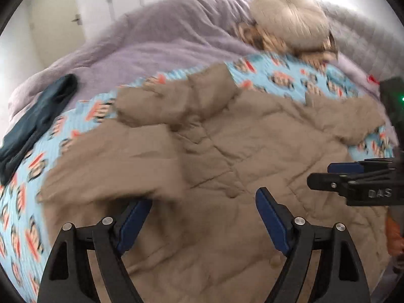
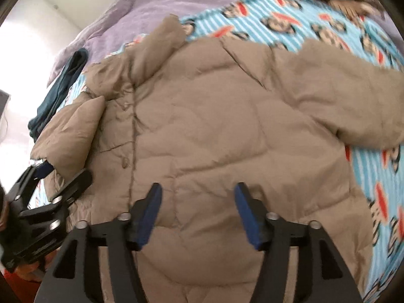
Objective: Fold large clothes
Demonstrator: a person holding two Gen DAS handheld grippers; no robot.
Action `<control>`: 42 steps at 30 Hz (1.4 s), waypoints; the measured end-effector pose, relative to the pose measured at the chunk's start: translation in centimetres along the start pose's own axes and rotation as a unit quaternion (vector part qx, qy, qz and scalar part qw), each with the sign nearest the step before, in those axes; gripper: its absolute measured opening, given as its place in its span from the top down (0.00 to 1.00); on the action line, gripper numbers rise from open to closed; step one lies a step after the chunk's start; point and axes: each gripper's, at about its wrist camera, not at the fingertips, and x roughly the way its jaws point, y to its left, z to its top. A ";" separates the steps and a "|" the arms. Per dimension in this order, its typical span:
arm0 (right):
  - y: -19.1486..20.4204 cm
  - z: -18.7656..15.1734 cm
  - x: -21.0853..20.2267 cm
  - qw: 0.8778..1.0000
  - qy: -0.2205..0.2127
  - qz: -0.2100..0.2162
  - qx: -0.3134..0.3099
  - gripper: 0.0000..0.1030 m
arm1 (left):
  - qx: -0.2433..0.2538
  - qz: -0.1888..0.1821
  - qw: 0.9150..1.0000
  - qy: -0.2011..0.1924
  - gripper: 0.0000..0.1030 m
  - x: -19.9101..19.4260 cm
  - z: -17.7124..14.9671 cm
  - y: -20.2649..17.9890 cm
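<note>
Both jaws gape empty over one puffy, quilted tan jacket (image 2: 214, 116) on striped cartoon-print bedding (image 2: 315, 25).

The tan quilted jacket (image 2: 214, 126) runs off the bottom edge of both wrist views, so its hem cannot be seen, and its right sleeve is cut by the right edge of the right wrist view. In the left wrist view the left gripper's (image 1: 203, 217) left finger tip is hidden under a blurred fold of jacket fabric, and whether they touch cannot be told. The furry heap (image 1: 287, 25) near the far side is smeared by motion blur, and the dark teal garment (image 1: 32, 123) is clipped by the lens rim.
</note>
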 end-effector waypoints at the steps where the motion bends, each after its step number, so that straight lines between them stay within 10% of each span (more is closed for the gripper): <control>1: 0.9 0.2 -0.5 1.000 -0.011 -0.006 -0.019 0.22 | -0.015 0.008 1.000 -0.010 0.18 -1.2 -0.3 1.4; 9: 12.4 -0.5 -3.3 0.965 -0.106 -0.014 -0.238 0.20 | -0.210 0.131 0.969 0.013 0.18 -3.1 -5.4 14.5; 16: 23.6 -4.5 3.3 0.861 -0.139 -0.126 -0.473 0.20 | -0.256 0.140 0.954 0.067 0.18 1.3 -8.9 17.0; 19: 25.2 -4.2 5.4 0.837 -0.159 -0.167 -0.496 0.20 | -0.248 0.144 0.956 0.068 0.18 1.8 -8.9 16.7; 21: 25.1 -2.9 5.4 0.844 -0.175 -0.178 -0.475 0.22 | -0.246 0.143 0.956 0.068 0.18 1.9 -8.9 16.8; 22: 24.4 -1.5 5.0 0.862 -0.178 -0.172 -0.443 0.42 | -0.245 0.141 0.957 0.069 0.18 2.1 -8.9 16.9; 23: 24.1 -0.8 4.6 0.876 -0.175 -0.161 -0.420 0.83 | -0.244 0.141 0.957 0.069 0.18 2.0 -8.9 17.0; 24: 22.6 0.8 4.0 0.904 -0.162 -0.139 -0.370 0.98 | -0.243 0.140 0.957 0.070 0.18 2.1 -8.9 17.1; 29: 12.7 5.1 3.3 0.990 -0.093 -0.023 -0.106 0.94 | -0.238 0.125 0.960 0.074 0.18 2.2 -8.9 16.8; 34: 5.6 4.5 5.6 0.996 -0.009 0.072 0.046 0.87 | -0.236 0.098 0.966 0.040 0.18 -0.4 -6.7 17.2; 38: 3.3 4.4 4.7 0.990 -0.019 0.106 0.091 0.45 | -0.236 0.094 0.967 0.002 0.28 -1.7 -3.3 20.0; 42: 1.0 4.9 4.3 0.978 -0.029 0.138 0.152 0.55 | -0.238 0.106 0.965 0.018 0.48 1.0 -1.2 22.2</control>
